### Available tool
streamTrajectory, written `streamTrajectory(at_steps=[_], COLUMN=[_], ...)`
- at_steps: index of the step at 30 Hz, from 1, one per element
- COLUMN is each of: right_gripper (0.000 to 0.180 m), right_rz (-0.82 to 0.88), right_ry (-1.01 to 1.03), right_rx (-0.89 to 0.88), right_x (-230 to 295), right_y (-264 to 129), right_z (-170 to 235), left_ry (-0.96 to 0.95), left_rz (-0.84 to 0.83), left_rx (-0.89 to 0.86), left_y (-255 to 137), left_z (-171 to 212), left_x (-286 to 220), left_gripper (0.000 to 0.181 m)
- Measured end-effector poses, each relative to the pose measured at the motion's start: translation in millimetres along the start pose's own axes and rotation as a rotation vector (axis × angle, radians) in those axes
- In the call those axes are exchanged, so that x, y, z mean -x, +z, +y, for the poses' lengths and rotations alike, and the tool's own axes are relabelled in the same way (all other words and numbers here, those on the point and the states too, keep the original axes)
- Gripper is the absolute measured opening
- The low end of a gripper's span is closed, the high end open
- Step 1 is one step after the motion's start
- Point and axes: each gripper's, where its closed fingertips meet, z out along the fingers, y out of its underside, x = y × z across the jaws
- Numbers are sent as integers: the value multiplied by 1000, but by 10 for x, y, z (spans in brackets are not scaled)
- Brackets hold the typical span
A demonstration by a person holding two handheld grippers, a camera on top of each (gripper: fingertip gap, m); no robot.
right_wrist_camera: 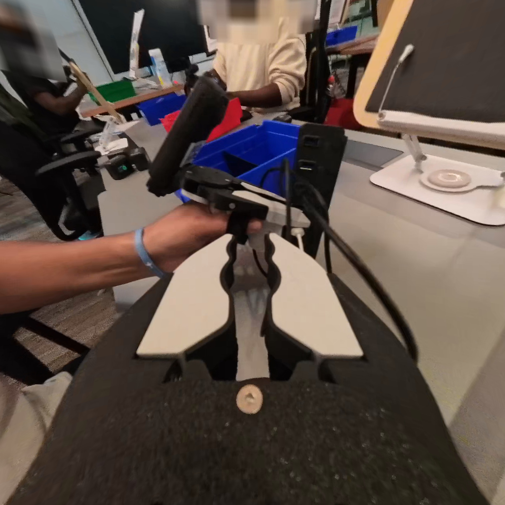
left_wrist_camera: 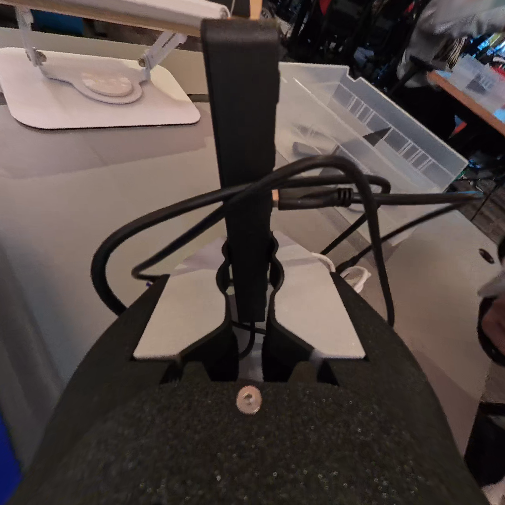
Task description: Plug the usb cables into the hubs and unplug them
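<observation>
My left gripper (left_wrist_camera: 248, 254) is shut on a long black USB hub (left_wrist_camera: 240, 109) and holds it upright above the grey table (left_wrist_camera: 109, 191). A black USB plug (left_wrist_camera: 308, 198) sits in the hub's right side, and its black cable (left_wrist_camera: 164, 216) loops around the hub. In the right wrist view a hand holds the left gripper (right_wrist_camera: 296, 217) with the hub (right_wrist_camera: 325, 164). The hub shows two free blue ports above the plugged cable (right_wrist_camera: 355, 262). My right gripper (right_wrist_camera: 250, 254) is slightly open and empty, a short way in front of the hub, with the cable passing to its right.
A white laptop stand (left_wrist_camera: 95, 103) stands at the back left and a clear plastic bin (left_wrist_camera: 382, 131) at the back right. A white cable (left_wrist_camera: 354, 276) lies on the table. A blue bin (right_wrist_camera: 246, 150) sits behind the hub. A person in a cream sweater (right_wrist_camera: 259, 68) sits beyond the table.
</observation>
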Motion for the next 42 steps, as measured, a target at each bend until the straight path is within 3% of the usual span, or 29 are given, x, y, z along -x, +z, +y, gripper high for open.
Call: streamTrajectory(at_steps=[3,7,14,17,18,21,24,27,31,35,37,38,42], right_gripper=[23,22,25,23,8,2,1,3,22,0,5,17,35], right_rz=[6,152,84,49,72,115,116,152,174,113,144,203,241], right_ry=[-35,-154,-225,-252,-279,-317,-340,-360,-364,-466,-554,-565,-424], right_rx=[-16,-66,186,195,145,32,48,78,144,27,7,-34,-130], right_x=[92,-254,-550,-434,-398,-346,-356,-442,-610,-299,-269,-318,-376], right_y=[-11,-217,49,165,163,95,101,140,166,175,185,157,123], right_z=[-63,-536,-170,63,34,-87,-42,1,164,57,45,-22,-128], left_ry=[35,202,457,452,447,400,311,257,208,169,177,188,168], left_rz=[27,42,146,169,149,81,66,86,155,223,239,222,199], left_rx=[-16,-80,-236,-238,-219,-177,-146,-143,-171,-200,-187,-184,-225], left_y=[-5,-31,-171,-176,-154,-96,-52,-35,-69,-90,-84,-76,-88], left_z=[-22,-89,-241,-238,-223,-186,-141,-112,-158,-178,-174,-168,-156], left_x=[-24,-184,-641,-687,-654,-527,-463,-495,-581,-686,-740,-735,-736], left_gripper=[25,25,25,24,25,24,24,24,25,25,25,25,26])
